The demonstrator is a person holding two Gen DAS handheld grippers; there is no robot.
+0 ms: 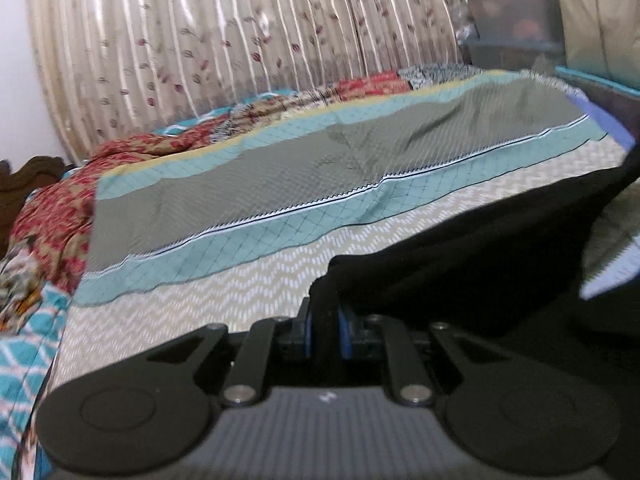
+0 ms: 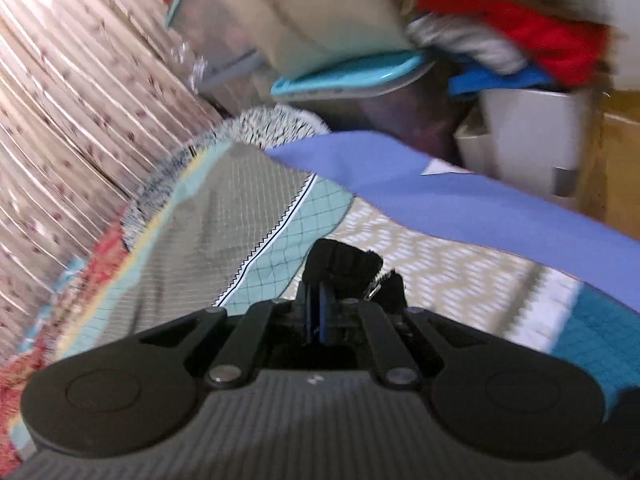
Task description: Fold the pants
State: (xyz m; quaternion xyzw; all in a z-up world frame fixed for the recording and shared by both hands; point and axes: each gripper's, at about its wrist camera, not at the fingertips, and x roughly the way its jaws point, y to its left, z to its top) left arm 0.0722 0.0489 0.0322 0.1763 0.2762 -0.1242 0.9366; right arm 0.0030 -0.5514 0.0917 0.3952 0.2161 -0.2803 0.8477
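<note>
Both grippers [image 1: 328,334] [image 2: 316,320] clamp the black pants [image 1: 460,248]; no writing legible.

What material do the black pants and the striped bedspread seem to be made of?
Black pants: probably soft matte knit or cotton, since they drape limply without shine. Striped bedspread: apparently printed woven cotton with a dull finish and flat creases.

Right gripper [image 2: 318,312] clamped tight on a bunched corner of black pants [image 2: 344,266], held above the patterned bedspread [image 2: 440,276], blue sheet [image 2: 460,196] beyond, floral curtain [image 2: 68,120] blurred off to the left.
</note>
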